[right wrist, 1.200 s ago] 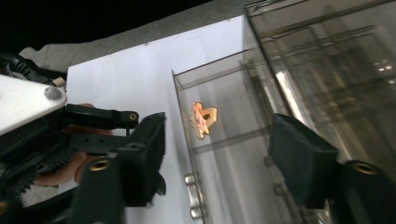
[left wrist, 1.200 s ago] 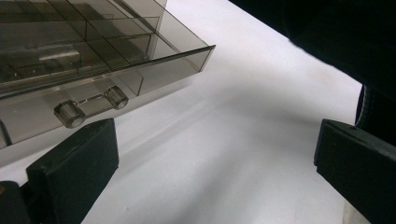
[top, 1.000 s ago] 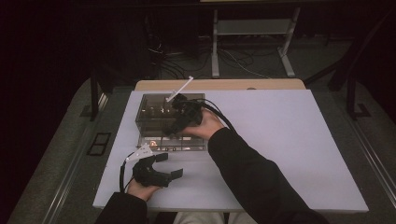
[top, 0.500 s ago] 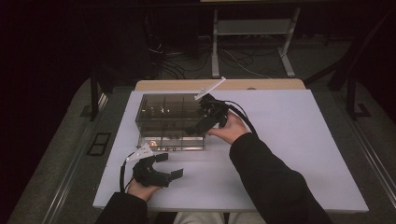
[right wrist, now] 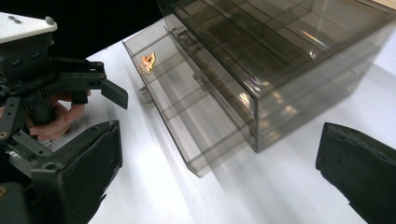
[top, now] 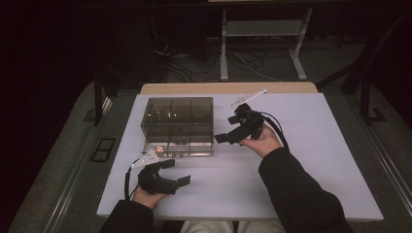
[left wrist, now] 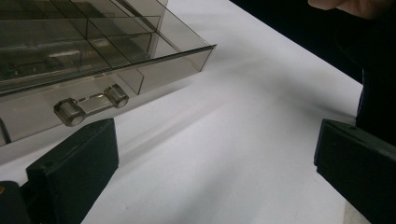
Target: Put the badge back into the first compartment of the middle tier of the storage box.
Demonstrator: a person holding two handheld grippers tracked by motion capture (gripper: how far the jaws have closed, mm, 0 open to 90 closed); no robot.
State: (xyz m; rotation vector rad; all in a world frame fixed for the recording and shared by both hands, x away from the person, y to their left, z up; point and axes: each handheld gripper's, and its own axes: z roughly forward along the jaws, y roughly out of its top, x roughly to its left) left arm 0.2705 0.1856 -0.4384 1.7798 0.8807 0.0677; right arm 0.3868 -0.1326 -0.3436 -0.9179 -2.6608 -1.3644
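Both grippers, left [top: 176,172] and right [top: 230,129], gape empty; the open drawer [top: 180,148] near the bench's front-left risks a knock that jolts its small gold piece [right wrist: 147,62].

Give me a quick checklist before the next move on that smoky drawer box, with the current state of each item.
1. Bottom drawer of the drawer box pulled out: ok, it stands out past the front.
2. Small orange piece inside the drawer: ok, lying in an end compartment.
3. Right tongs empty and open: ok, jaws wide, nothing between them, beside the box and apart from it.
4. Left tongs empty and open: ok, jaws wide over the white table.
5. Drawer handle free to grasp: ok, nothing on it, just ahead of the left tongs.
6. Other compartments' contents: cannot tell, the tinted walls are too dark.
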